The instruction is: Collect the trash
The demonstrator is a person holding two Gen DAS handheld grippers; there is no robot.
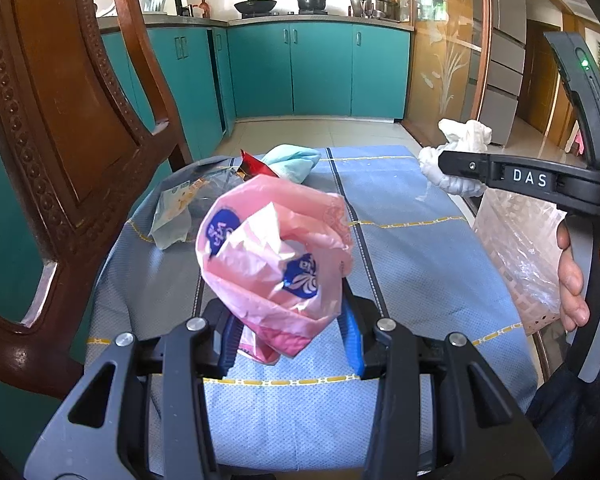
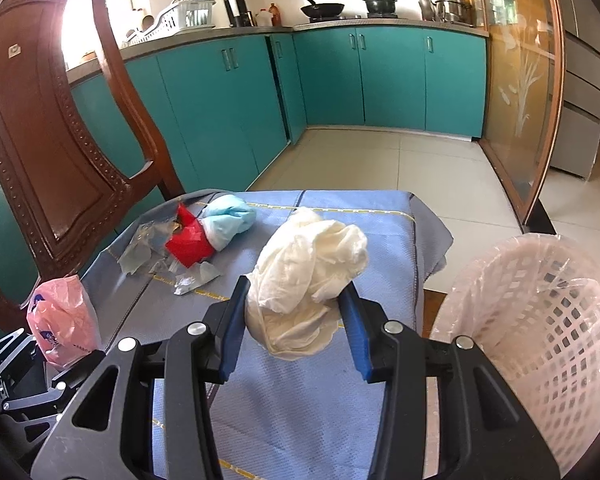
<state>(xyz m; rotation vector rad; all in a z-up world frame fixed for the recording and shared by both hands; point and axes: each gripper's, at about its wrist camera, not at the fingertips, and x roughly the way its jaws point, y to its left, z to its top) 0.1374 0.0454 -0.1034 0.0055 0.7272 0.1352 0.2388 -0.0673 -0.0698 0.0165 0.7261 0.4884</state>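
Both grippers were loaded above the table [image 2: 380, 216], which wore a blue cloth.

Left gripper [image 1: 288, 340]: jaws closed narrow on a pink bag [image 1: 272, 256], a crumpled plastic carrier with blue print. The pinch sat low on the bundle; most of the bag stood above the pads [image 1: 350, 332], puffed open. It was held clear of the cloth, near edge, left of centre.

Right gripper [image 2: 296, 332]: jaws closed on a white wad [image 2: 308, 268], soft paper or thin cloth; which one could not be told. It bulged past both pads, with a fold hanging below. The wad was held over the table's right side, just left of the bin [image 2: 540, 320], a pale lattice basket with a clear liner, standing off the table's right edge.

Handling, as judged: both pieces looked very light, soft and fully crushable, not fragile. The plastic looked slick and springy and might creep out of a shallow pinch; a hold on the bunched lower part seemed safest. The wad looked to have more friction, but loose folds could catch on the bin rim or liner.

Left on the table, far left: a red wrapper [image 2: 188, 240], a light-blue cloth [image 2: 230, 216] touching it, and clear film scraps [image 2: 140, 252] beside them. The film looked flat and flimsy, likely best taken at a raised crease.

A wooden chair [image 2: 40, 128] stood at the left.
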